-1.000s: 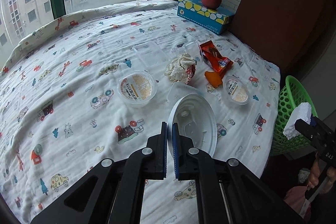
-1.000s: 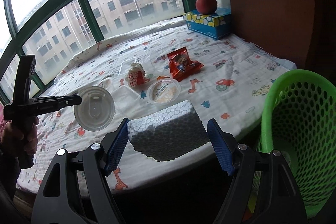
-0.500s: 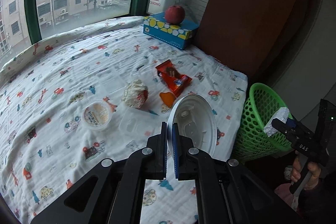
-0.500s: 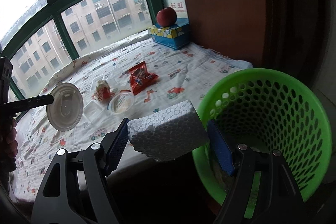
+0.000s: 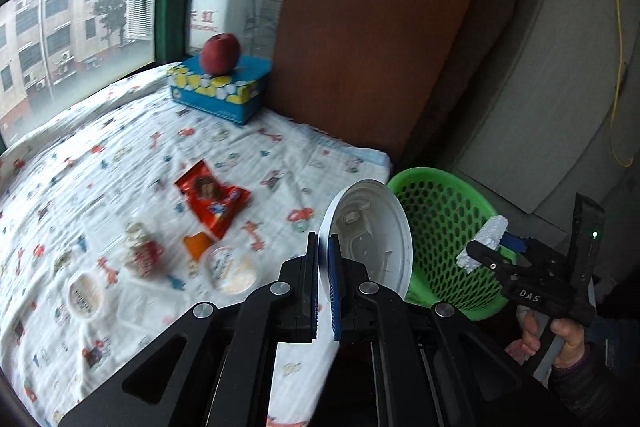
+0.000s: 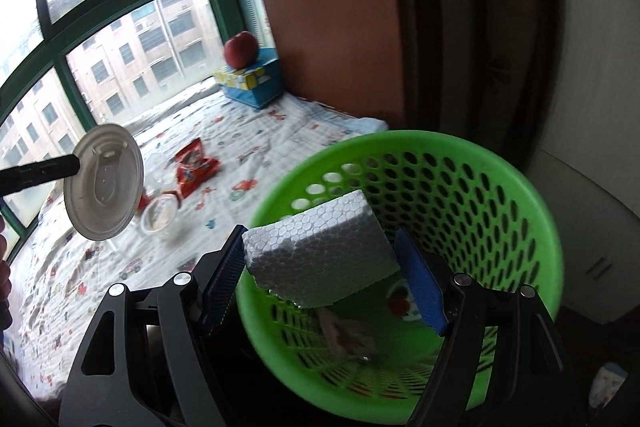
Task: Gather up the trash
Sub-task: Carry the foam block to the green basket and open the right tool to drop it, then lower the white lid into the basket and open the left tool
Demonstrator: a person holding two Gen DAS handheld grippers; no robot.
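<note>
My left gripper (image 5: 323, 251) is shut on the rim of a white plastic lid (image 5: 374, 235), held upright near the bed's right edge; the lid also shows in the right wrist view (image 6: 104, 183). My right gripper (image 6: 320, 267) is shut on a white foam block (image 6: 320, 251), held over the mouth of the green mesh basket (image 6: 480, 187). The basket (image 5: 440, 211) stands beside the bed. On the bed lie a red snack wrapper (image 5: 212, 199), a crumpled wrapper (image 5: 140, 251), an orange scrap (image 5: 198, 243) and two lidded cups (image 5: 232, 267) (image 5: 85, 295).
A blue tissue box (image 5: 218, 91) with a red apple (image 5: 220, 53) on it sits at the far end of the bed. A brown wall panel (image 5: 360, 47) rises behind the basket. Some trash (image 6: 344, 335) lies in the basket bottom. Windows line the far side.
Both grippers have moved right toward the basket. The foam block went from over the bed edge to over the basket mouth. The lid is now close to the basket.
</note>
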